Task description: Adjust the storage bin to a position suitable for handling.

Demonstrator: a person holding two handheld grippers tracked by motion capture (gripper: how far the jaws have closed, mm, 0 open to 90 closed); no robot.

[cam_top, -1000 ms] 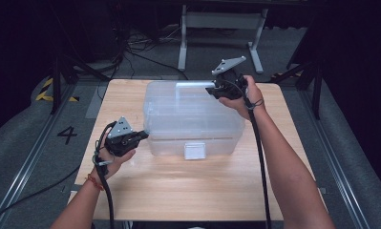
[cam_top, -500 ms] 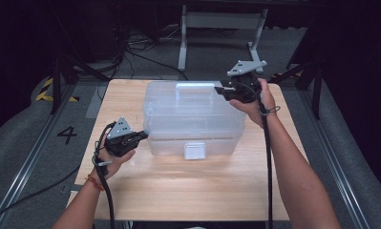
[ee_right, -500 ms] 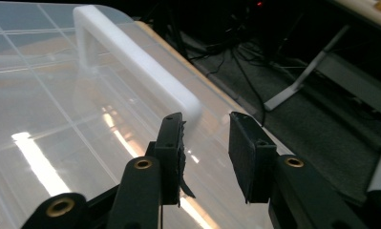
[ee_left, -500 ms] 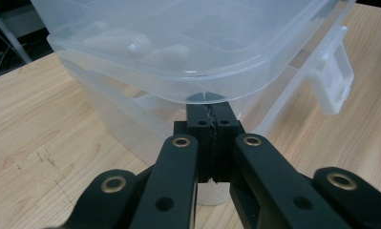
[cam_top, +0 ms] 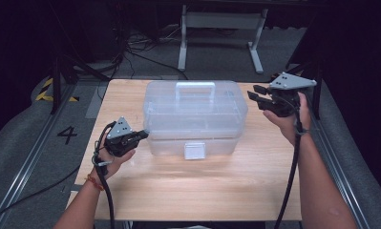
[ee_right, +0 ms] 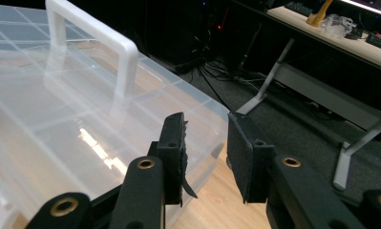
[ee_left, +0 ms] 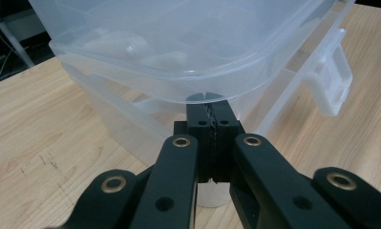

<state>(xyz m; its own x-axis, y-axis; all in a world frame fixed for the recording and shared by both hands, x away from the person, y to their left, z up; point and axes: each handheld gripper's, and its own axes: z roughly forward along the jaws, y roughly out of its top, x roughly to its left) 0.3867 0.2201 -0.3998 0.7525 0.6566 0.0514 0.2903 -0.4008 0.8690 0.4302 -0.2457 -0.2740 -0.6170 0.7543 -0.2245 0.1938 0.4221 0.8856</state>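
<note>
A clear plastic box with a white handle and a front latch stands shut on the wooden table. My left gripper is shut with nothing between its jaws. Its tip sits right under the lid's rim at the box's front left corner, with the latch off to the right. My right gripper hangs in the air just beyond the box's right end. Its jaws have just been closing a little and stand a small gap apart, holding nothing, beside the box.
A metal stand and loose cables lie on the floor behind the table. A painted 4 marks the floor at the left. A bench with small items stands farther back. Bare tabletop lies in front of the box.
My right gripper has come off the top of the box near the handle and moved right, past the box's right end. The left gripper and the box have stayed put.
</note>
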